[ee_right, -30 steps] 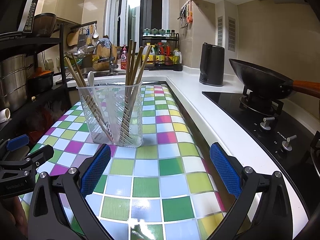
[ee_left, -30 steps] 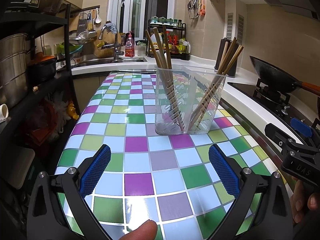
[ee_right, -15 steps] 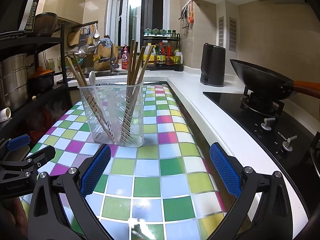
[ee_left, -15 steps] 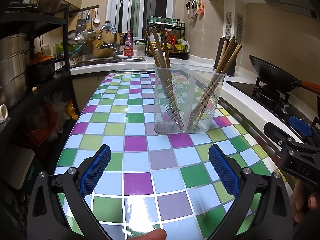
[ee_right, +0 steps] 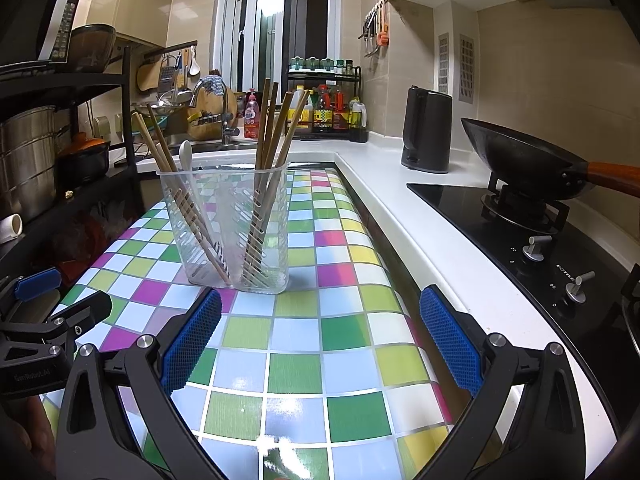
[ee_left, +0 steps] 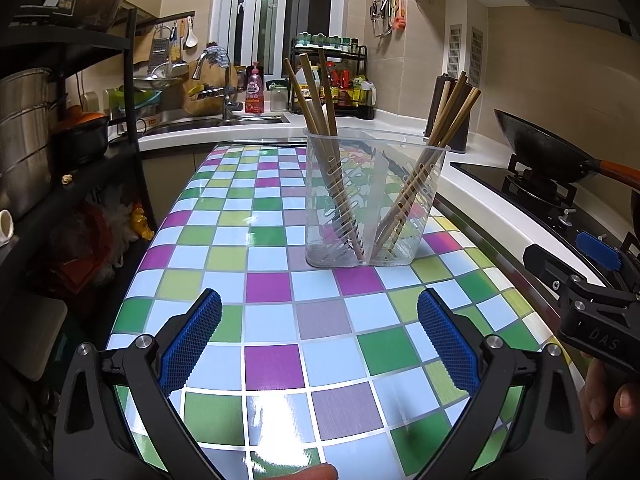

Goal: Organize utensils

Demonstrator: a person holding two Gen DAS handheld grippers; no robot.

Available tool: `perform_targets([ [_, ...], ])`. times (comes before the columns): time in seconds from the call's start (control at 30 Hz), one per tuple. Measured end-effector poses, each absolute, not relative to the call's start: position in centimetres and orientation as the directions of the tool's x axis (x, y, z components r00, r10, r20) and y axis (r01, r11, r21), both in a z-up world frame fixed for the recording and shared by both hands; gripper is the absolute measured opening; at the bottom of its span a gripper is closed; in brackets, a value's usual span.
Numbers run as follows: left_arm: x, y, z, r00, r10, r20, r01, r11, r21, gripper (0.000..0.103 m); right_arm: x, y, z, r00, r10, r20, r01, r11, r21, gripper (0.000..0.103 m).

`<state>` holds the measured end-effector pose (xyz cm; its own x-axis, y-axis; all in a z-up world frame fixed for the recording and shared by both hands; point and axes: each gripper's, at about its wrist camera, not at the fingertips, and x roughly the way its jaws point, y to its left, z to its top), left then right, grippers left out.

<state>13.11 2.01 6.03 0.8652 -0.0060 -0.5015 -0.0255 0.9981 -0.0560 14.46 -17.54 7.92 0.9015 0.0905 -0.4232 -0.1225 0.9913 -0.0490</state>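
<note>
Kitchen counter, glossy checkered tablecloth (ee_left: 272, 316), strong glare near the camera. Clear plastic holder (ee_left: 372, 200) stands upright mid-table, slotted walls, central divider; wooden chopsticks (ee_left: 320, 108) lean in two bundles, one per compartment, with a white spoon (ee_right: 185, 154) at the left side. Left gripper (ee_left: 320, 344) and right gripper (ee_right: 320, 340) both spread wide, empty, short of the holder. Judgement: sorting looks near complete; any further pick should pinch high on the slim sticks, since the light holder may tip.

Wok handle (ee_right: 616, 178) (cut off at edge)
</note>
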Motion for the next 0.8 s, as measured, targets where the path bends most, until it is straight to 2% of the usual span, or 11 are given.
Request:
perform_targets([
  [0.8,13.04,1.85,6.11,0.862,-0.019,-0.506,-0.009,0.999,-0.053,0.095,14.29,-17.01,7.74,0.898,0.096,-0.428,-0.131,0.99,-0.053,0.098],
])
